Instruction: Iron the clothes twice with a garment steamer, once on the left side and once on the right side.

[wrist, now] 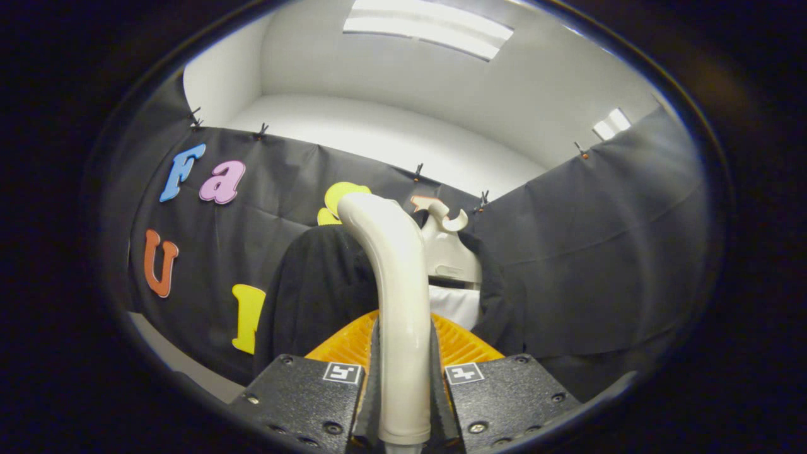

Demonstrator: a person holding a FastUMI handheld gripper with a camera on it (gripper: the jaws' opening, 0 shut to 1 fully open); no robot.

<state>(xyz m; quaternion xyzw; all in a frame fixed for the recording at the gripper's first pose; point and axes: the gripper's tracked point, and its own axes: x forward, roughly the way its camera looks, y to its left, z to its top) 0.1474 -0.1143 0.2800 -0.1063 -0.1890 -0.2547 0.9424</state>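
A: Where does the steamer handle (402,328) sit?
B: Between the two fingers of the tool (403,403), both pressing on it from either side. It runs up toward 12 o'clock and bends to 11 at its top.
A: And behind it?
B: The steamer head (451,258) at about 1 o'clock, against the garment (315,296) hanging on a hanger (449,217).
A: The garment's spread?
B: From 10 o'clock to 2 o'clock beyond the fingers, with the booth wall (599,252) behind it.
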